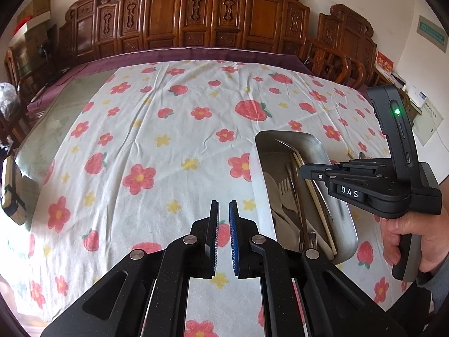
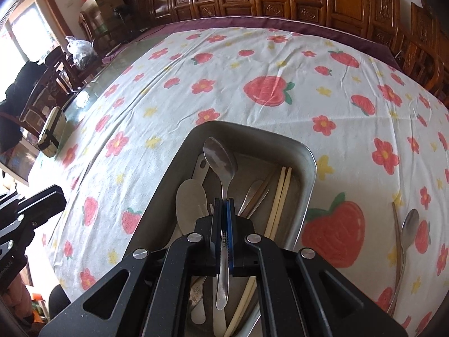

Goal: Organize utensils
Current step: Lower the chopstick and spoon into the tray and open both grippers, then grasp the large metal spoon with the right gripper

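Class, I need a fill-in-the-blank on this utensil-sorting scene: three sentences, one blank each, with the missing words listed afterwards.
1. The right gripper is shut on a metal ____, above the steel tray.
2. The left gripper holds ____.
3. A second spoon lies on the ____, outside the tray.

Missing words: spoon; nothing; tablecloth
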Available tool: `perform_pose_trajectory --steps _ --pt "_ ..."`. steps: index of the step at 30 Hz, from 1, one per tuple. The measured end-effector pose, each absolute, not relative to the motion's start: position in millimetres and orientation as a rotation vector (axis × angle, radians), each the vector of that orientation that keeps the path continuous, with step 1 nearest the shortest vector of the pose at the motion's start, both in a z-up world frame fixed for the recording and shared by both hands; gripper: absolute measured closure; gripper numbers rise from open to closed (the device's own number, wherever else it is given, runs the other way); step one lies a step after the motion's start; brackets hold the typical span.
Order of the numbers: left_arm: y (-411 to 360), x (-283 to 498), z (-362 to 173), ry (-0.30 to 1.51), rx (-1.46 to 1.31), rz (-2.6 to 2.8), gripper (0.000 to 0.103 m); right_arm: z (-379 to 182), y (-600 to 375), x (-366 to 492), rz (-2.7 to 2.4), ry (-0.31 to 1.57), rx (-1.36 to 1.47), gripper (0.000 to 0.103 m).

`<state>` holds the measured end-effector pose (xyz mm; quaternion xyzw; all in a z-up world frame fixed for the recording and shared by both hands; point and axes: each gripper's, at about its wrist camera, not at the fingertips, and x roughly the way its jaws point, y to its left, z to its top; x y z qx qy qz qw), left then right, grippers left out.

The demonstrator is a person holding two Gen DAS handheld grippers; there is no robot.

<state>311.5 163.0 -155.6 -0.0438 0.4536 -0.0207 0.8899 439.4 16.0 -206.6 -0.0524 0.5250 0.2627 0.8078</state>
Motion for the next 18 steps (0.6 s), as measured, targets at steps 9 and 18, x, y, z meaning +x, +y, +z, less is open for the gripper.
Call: perform_pose_trajectory --steps 9,18 --pt "152 311 -152 0.937 -0.079 -0.063 0.097 -196 4 433 0.605 1.08 -0.069 0.097" --pt "118 312 -146 0.919 -0.071 -0.102 0.073 -177 -76 403 0.56 0.999 -0.101 0.097"
